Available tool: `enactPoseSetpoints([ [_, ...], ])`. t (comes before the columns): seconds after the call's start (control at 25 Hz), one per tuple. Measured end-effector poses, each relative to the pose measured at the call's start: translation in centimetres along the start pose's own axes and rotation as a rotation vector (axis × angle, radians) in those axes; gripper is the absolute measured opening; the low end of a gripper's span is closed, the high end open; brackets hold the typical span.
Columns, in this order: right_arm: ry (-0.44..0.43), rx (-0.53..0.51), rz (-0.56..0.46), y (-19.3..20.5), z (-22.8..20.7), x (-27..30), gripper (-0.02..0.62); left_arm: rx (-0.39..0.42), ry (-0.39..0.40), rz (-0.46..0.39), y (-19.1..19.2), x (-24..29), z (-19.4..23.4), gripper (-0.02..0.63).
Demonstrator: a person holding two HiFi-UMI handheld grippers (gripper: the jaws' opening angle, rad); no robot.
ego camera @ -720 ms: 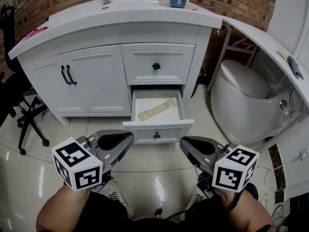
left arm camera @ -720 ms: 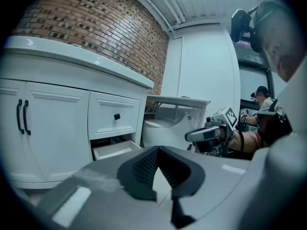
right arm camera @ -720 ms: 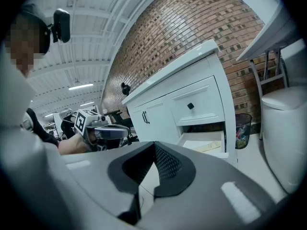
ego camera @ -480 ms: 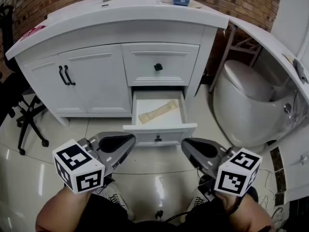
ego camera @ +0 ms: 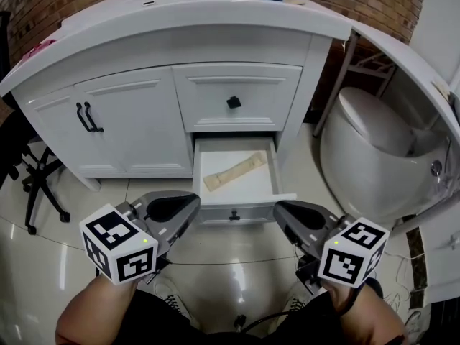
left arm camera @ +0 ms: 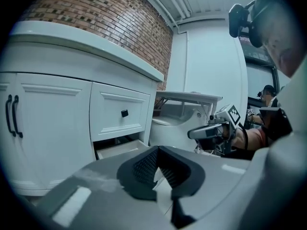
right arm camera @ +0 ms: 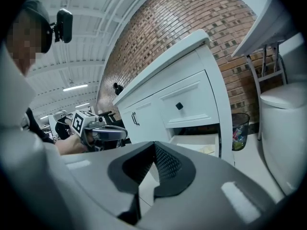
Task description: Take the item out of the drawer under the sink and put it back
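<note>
The tan strip [ego camera: 233,172] lies slantwise in the open bottom drawer [ego camera: 215,211], untouched. In the last half second we've leaned in: the vanity [ego camera: 144,131] fills more of the head view and the drawer sits closer beneath us, so the reach looks ready to begin. The left gripper [ego camera: 190,205] and right gripper [ego camera: 282,213] hover short of the drawer front, jaws pressed together, nothing held. They must part first. The shut upper drawer [ego camera: 233,103] overhangs the strip. The toilet [ego camera: 374,146] crowds our right, with a chair [ego camera: 32,182] to our left.
</note>
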State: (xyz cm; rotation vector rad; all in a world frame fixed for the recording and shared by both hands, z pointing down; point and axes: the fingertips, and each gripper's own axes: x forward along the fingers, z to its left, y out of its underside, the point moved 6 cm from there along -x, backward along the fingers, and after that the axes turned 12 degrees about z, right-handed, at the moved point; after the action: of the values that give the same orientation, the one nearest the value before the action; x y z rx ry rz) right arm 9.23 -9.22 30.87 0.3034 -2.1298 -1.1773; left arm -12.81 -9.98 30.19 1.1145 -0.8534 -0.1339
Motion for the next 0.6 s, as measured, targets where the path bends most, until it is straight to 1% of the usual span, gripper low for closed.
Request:
enactPoseSetpoints([
  [0.12,-0.006,0.014,-0.019,-0.7,-1.0,0.5,0.005,0.001,-0.017,0.000,-0.4,0.9,1.0,0.006],
  [0.28,-0.006,0.022,-0.027,-1.5,-2.0,1.2,0.005,0.025,-0.051,0.020,-0.4,2.2,2.2,0.006],
  [0.44,-0.008,0.036,-0.024,-1.8,-3.1,1.7,0.005,0.010,-0.037,0.039,-0.4,3.3,2.7,0.006],
  [0.6,-0.021,0.038,-0.018,-1.9,-3.7,2.2,0.005,0.015,-0.033,0.046,-0.3,3.9,3.0,0.006],
])
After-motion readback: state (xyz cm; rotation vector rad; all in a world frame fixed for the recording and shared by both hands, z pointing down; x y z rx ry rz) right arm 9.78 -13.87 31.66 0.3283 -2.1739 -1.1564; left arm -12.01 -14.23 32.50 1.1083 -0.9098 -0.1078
